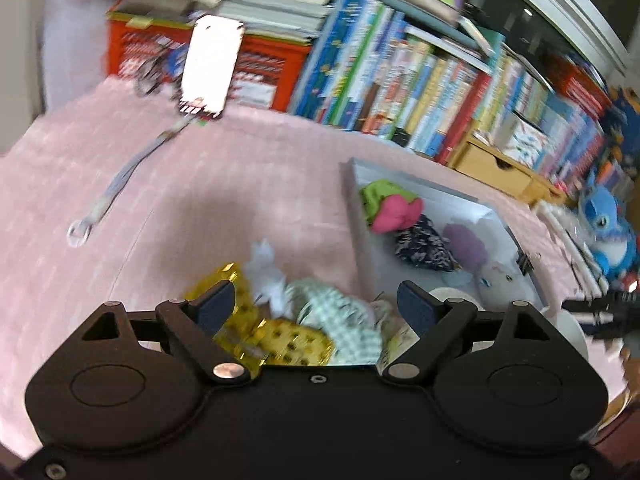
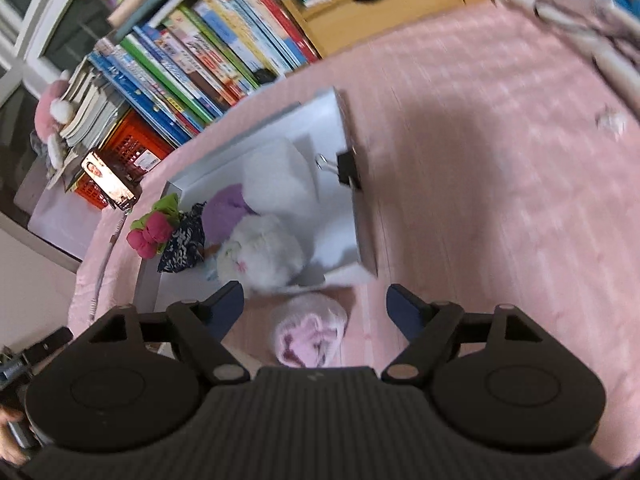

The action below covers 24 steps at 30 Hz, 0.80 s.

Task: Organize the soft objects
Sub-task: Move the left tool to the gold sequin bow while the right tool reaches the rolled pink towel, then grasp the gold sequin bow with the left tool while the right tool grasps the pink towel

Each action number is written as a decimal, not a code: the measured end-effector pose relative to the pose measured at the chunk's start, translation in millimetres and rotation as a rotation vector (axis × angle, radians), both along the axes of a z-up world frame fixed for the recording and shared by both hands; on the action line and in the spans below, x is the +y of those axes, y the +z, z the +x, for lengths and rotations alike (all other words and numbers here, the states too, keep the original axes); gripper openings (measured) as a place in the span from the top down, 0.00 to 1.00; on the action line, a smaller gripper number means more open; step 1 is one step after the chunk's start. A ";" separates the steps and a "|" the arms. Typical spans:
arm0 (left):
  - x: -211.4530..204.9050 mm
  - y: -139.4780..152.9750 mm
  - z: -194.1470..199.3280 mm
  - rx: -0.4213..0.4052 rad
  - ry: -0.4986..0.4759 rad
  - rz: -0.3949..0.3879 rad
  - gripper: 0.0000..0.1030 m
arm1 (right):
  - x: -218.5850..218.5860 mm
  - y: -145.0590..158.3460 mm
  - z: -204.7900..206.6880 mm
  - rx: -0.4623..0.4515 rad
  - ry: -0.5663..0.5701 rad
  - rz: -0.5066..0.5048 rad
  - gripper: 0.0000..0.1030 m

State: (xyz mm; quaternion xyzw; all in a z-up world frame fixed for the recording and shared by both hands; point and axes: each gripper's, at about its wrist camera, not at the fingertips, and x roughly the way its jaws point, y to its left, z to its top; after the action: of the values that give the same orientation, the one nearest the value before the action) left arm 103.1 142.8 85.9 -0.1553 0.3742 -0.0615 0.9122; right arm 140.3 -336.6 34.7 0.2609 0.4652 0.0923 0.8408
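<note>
1. The left gripper (image 1: 316,304) hangs with jaws apart and empty over a loose heap on the pink cloth (image 1: 180,208): a yellow dotted piece (image 1: 276,340), a green checked cloth (image 1: 340,320) and a white scrap (image 1: 266,270).
2. The right gripper (image 2: 316,304) is also spread with nothing between the pads; a pink roll (image 2: 310,330) lies on the cloth right under it, just outside the white box (image 2: 352,216).
3. The box already holds a white plush (image 2: 264,254), a purple piece (image 2: 226,210), a dark floral bag (image 2: 182,244) and a pink-and-green bundle (image 2: 154,232).
4. Judged step: each hand is lining up a pick.
5. To do it well, centre the pads over one item only, press down into the soft bulk, then close.
6. On the left, single out the checked cloth; a grab into the heap could drag its neighbours along.
</note>
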 end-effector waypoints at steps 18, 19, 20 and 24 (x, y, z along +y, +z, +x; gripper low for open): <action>36.7 -69.8 -15.1 0.130 0.303 -0.354 0.28 | 1.8 -30.9 -2.0 0.043 -0.042 0.135 0.29; 35.5 -72.2 -14.4 0.130 0.317 -0.362 0.29 | 2.2 -32.0 -1.6 0.044 -0.044 0.138 0.29; 34.6 -74.5 -13.8 0.130 0.328 -0.370 0.32 | 2.8 -33.1 -1.2 0.046 -0.048 0.141 0.30; 32.0 -79.2 -10.4 0.132 0.359 -0.385 0.44 | 3.3 -37.4 -0.3 0.053 -0.059 0.155 0.35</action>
State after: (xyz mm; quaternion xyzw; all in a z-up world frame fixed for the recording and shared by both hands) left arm 92.7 174.8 6.7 -0.3935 0.3808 0.0414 0.8357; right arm 140.1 -333.3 -2.8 0.3409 0.4711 0.0962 0.8078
